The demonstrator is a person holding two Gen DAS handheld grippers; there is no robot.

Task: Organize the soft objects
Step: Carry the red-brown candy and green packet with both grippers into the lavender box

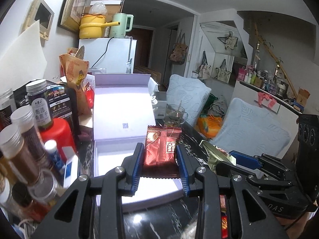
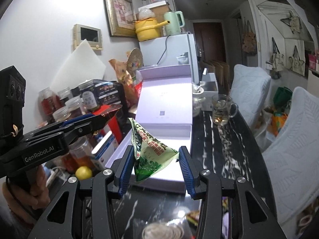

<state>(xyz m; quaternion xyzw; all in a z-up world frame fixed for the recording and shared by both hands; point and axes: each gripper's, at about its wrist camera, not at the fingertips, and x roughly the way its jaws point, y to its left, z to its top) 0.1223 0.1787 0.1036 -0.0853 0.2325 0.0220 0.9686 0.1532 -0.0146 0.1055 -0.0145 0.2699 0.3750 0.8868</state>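
Note:
My left gripper [image 1: 160, 159] is shut on a red foil sachet [image 1: 162, 147] and holds it above the open white box [image 1: 111, 159]. My right gripper [image 2: 156, 163] is shut on a crumpled green snack packet [image 2: 148, 155], held over the same box [image 2: 175, 131]. In the left wrist view the right gripper [image 1: 242, 160] shows at the right with the green packet [image 1: 214, 156]. In the right wrist view the left gripper [image 2: 95, 122] shows at the left with the red sachet [image 2: 110, 112].
Jars and bottles [image 1: 26, 139] crowd the table's left side. A glass mug [image 2: 222, 109] stands on the black marble table [image 2: 225, 149] right of the box lid [image 2: 165, 99]. Light blue chairs [image 2: 289, 139] line the right edge. A yellow lemon [image 2: 83, 172] lies left of the box.

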